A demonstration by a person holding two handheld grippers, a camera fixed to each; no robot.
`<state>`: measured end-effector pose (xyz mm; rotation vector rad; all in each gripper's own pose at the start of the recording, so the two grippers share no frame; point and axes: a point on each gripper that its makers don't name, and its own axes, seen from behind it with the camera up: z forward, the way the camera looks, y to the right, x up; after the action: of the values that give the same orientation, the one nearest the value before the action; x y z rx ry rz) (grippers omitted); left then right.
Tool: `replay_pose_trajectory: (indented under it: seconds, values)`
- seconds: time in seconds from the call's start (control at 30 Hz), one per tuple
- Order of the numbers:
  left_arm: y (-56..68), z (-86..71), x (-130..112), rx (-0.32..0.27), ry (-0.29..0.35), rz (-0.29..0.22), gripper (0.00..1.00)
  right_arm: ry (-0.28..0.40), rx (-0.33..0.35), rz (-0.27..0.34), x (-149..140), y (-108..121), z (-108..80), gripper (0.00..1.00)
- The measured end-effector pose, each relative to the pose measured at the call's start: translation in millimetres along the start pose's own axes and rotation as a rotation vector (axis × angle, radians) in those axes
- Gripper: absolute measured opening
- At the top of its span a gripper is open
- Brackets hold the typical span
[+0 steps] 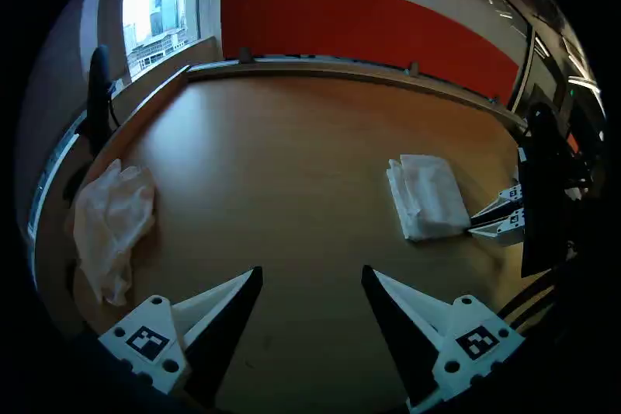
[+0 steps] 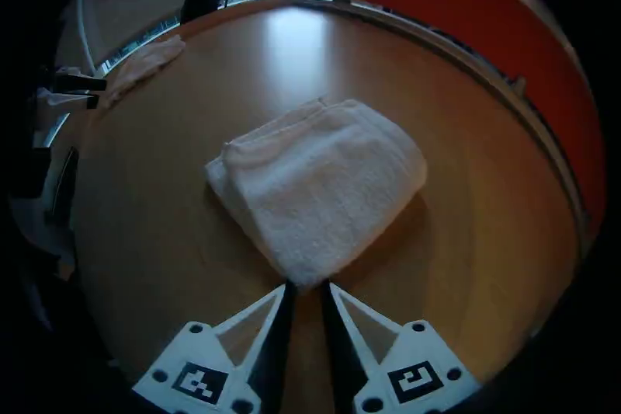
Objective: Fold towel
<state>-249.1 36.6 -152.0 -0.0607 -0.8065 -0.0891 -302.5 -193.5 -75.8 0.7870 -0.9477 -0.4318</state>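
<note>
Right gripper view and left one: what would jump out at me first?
The white folded towel lies in the middle of the wooden table, its near corner right at the tips of the right claw. In the left gripper view, a crumpled white cloth sits by the table's left edge beyond the wide-open left claw, and a bright red wall panel runs behind the table.

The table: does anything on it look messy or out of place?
The folded towel lies neat on the table. The odd one is a crumpled white cloth at the table's edge, bunched up and not folded.
</note>
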Motion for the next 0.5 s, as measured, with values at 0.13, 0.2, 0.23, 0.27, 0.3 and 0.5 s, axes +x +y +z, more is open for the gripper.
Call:
replay_pose_trajectory:
  seconds: [0.13, 0.2, 0.23, 0.27, 0.3, 0.5]
  values:
    - [0.4, -0.3, 0, -0.001, 0.000, 0.002, 0.95, 0.006, 0.002, 0.010, 1, -3, 1.1, 0.05]
    - [0.6, -0.8, -1, -0.001, 0.000, 0.003, 0.95, 0.008, 0.001, 0.020, 1, -3, 1.4, 0.04]
    - [0.9, -1.1, -1, -0.002, 0.001, 0.004, 0.95, 0.007, 0.000, 0.022, 1, -3, 1.0, 0.04]
    - [1.1, -1.3, -1, -0.003, 0.001, 0.005, 0.95, 0.007, -0.001, 0.024, 1, -2, 0.6, 0.04]
    - [1.3, -1.6, -1, -0.003, 0.002, 0.005, 0.95, 0.007, -0.002, 0.026, 0, -2, 0.2, 0.04]
    - [0.8, -2.2, -3, -0.006, 0.003, 0.007, 0.95, 0.014, -0.008, 0.013, 7, 3, -9.9, 0.03]
